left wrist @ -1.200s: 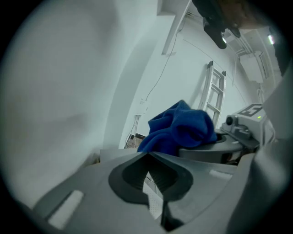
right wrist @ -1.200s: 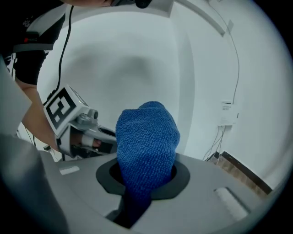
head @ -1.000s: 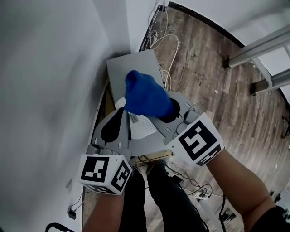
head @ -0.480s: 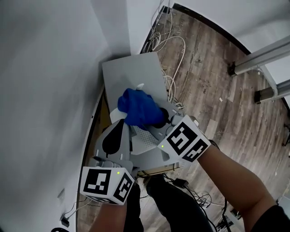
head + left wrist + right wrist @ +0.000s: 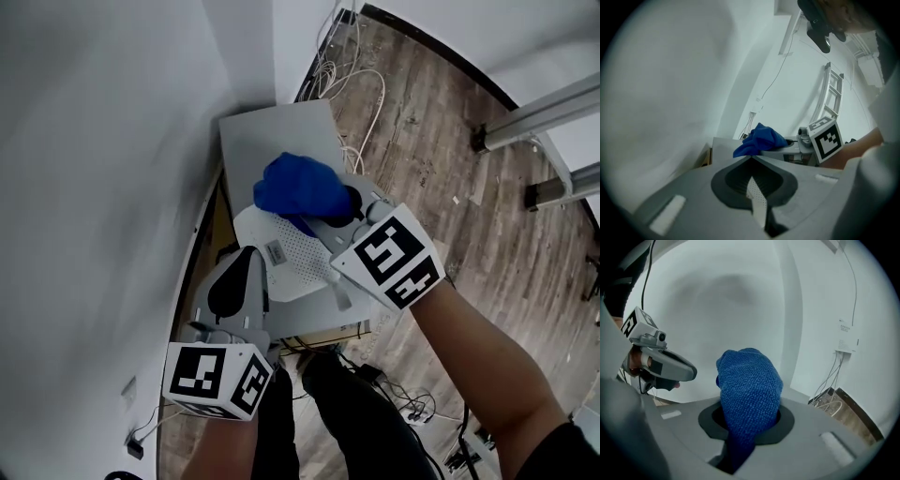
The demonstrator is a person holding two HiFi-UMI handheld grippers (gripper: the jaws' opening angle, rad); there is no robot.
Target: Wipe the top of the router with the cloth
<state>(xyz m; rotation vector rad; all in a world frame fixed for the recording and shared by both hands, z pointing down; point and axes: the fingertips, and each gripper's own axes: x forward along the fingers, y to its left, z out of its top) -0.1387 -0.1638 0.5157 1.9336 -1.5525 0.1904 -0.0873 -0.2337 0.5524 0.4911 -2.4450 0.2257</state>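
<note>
Now: R gripper [image 5: 349, 208] pinches cloth [image 5: 298, 186], L gripper [image 5: 261, 270] router [image 5: 305, 267].

Head view peers steeply down from above on the left gripper [image 5: 251, 258], right gripper [image 5: 349, 214], router [image 5: 300, 267] and cloth [image 5: 298, 186] by the wall [image 5: 94, 141]. Left gripper view, low and close, looks across at that cloth; right gripper view has it filling the foreground.

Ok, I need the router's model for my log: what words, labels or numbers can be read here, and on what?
None can be read.
Sticker on the router: print too small.
Cubes on the left gripper and right gripper: square marker patterns, no letters.
Wall box: any print blurred.
</note>
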